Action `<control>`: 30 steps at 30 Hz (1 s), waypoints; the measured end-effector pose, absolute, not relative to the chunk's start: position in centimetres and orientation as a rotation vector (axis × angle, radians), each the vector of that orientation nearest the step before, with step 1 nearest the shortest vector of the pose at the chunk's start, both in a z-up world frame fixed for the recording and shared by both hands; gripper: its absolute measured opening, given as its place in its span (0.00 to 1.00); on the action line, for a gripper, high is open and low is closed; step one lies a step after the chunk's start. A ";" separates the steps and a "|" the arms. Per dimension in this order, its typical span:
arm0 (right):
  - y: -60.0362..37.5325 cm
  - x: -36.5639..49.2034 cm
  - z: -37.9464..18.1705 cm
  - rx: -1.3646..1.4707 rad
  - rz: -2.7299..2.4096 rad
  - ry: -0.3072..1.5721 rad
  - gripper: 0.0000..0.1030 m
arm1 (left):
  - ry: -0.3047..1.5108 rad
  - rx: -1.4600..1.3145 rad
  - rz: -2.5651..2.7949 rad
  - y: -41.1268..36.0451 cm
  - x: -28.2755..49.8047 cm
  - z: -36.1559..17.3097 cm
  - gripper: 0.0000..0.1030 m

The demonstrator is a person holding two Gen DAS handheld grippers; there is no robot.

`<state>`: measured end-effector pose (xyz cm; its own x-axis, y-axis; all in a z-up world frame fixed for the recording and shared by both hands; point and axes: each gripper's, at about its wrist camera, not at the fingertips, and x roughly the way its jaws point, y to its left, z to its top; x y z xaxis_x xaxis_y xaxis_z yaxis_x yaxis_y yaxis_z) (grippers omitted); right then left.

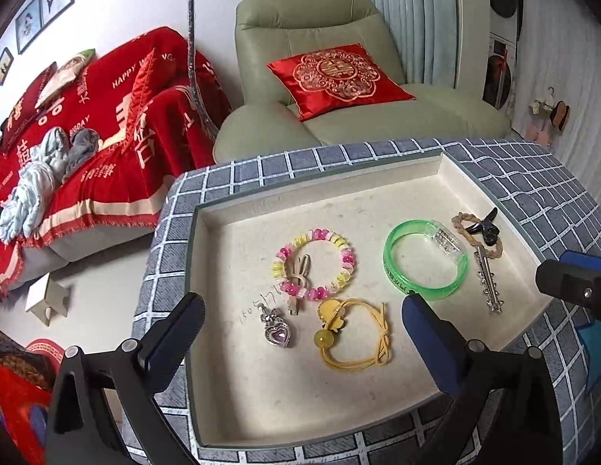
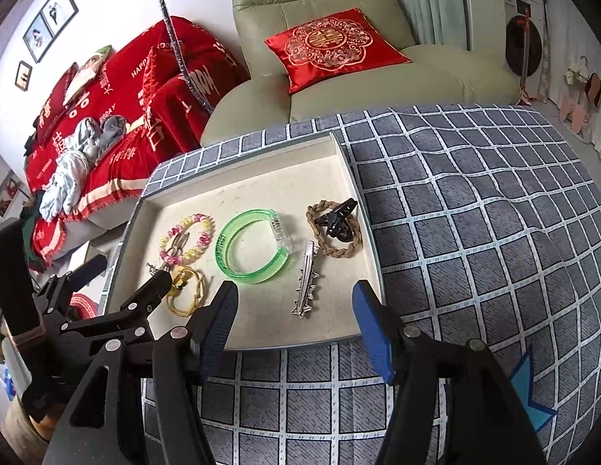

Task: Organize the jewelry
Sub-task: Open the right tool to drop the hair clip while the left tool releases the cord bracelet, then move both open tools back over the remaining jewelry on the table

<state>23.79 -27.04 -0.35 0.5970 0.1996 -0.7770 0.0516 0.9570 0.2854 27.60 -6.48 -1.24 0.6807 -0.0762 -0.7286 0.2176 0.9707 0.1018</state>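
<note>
Both grippers hang empty over the cream tray (image 1: 207, 240): the left gripper (image 1: 300, 333) gapes wide, the right gripper (image 2: 296, 321) stands partly open. The heart pendant (image 1: 278, 334) and yellow cord bracelet (image 1: 354, 335) lie close at lower centre; a careless pinch may snag both.

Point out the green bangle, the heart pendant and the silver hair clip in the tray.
green bangle (image 1: 393, 271), left wrist view, on its near-left green rim.
heart pendant (image 1: 280, 336), left wrist view, on the pink heart stone.
silver hair clip (image 2: 306, 279), right wrist view, mid-length on its metal body.
</note>
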 end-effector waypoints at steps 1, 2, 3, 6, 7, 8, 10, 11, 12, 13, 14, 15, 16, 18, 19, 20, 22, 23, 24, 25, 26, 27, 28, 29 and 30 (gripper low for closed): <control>-26.9 23.7 -0.2 0.286 0.088 0.926 0.75 | 0.808 0.185 -0.165 -6.4 27.4 -1.2 1.00; -26.8 23.5 0.0 0.278 0.090 0.917 0.82 | 0.811 0.181 -0.166 -6.3 27.4 -1.2 1.00; -26.7 23.3 0.2 0.274 0.094 0.905 0.85 | 0.814 0.176 -0.166 -6.1 27.2 -1.1 1.00; -26.6 22.4 1.0 0.268 0.097 0.846 1.00 | 0.814 0.165 -0.161 -5.8 26.5 -1.0 1.00; -26.6 22.0 1.3 0.268 0.096 0.825 1.00 | 0.815 0.162 -0.160 -5.6 26.3 -1.0 1.00; -26.6 21.9 1.5 0.268 0.096 0.814 1.00 | 0.814 0.159 -0.159 -5.5 26.1 -0.9 1.00; -26.4 21.3 1.8 0.266 0.096 0.798 1.00 | 0.812 0.157 -0.159 -5.3 25.6 -0.7 1.00; -26.4 21.1 1.9 0.265 0.096 0.797 1.00 | 0.811 0.157 -0.160 -5.2 25.3 -0.5 1.00; -26.3 20.8 2.0 0.265 0.098 0.799 1.00 | 0.809 0.159 -0.160 -5.2 25.0 -0.4 1.00; -26.2 20.6 2.1 0.265 0.101 0.807 1.00 | 0.807 0.161 -0.161 -5.1 24.7 -0.3 1.00; -26.1 20.5 2.1 0.263 0.103 0.817 1.00 | 0.806 0.162 -0.162 -5.0 24.3 -0.2 1.00; -26.0 20.3 2.1 0.258 0.099 0.829 1.00 | 0.806 0.161 -0.161 -4.9 23.9 -0.1 1.00; -26.0 20.0 2.2 0.255 0.097 0.833 1.00 | 0.806 0.158 -0.161 -4.8 23.6 -0.1 1.00; -25.9 19.4 2.3 0.254 0.098 0.843 1.00 | 0.807 0.150 -0.166 -4.4 23.1 0.0 1.00; -25.8 19.1 2.4 0.256 0.101 0.846 1.00 | 0.806 0.149 -0.168 -4.3 22.7 0.0 1.00; -25.8 18.7 2.4 0.260 0.107 0.850 1.00 | 0.806 0.148 -0.169 -4.1 22.4 0.0 1.00; -25.6 18.0 2.5 0.262 0.117 0.856 1.00 | 0.810 0.139 -0.178 -3.7 21.8 0.0 1.00; -25.5 17.6 2.5 0.260 0.122 0.858 1.00 | 0.812 0.134 -0.181 -3.6 21.5 -0.1 1.00; -25.3 17.2 2.5 0.255 0.128 0.862 1.00 | 0.815 0.129 -0.181 -3.4 21.0 -0.2 1.00; -25.1 16.7 2.5 0.248 0.132 0.865 1.00 | 0.817 0.129 -0.178 -3.2 20.6 -0.3 1.00; -24.8 16.3 2.5 0.244 0.138 0.869 1.00 | 0.818 0.128 -0.178 -3.0 20.2 -0.4 1.00; -24.5 15.8 2.4 0.238 0.149 0.877 1.00 | 0.822 0.125 -0.186 -2.8 19.7 -0.5 1.00; -24.2 15.3 2.3 0.231 0.158 0.886 1.00 | 0.828 0.122 -0.195 -2.5 19.3 -0.6 1.00; -24.0 14.9 2.1 0.225 0.166 0.894 1.00 | 0.831 0.120 -0.199 -2.2 18.8 -0.7 1.00; -23.6 14.3 1.9 0.216 0.177 0.902 1.00 | 0.833 0.118 -0.201 -2.0 18.4 -0.7 1.00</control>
<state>14.27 -23.58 1.95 0.6077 0.2424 -0.7563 -0.0615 0.9638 0.2595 18.37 -1.98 -0.74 0.6550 -0.1306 -0.7443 0.2228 0.9746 0.0250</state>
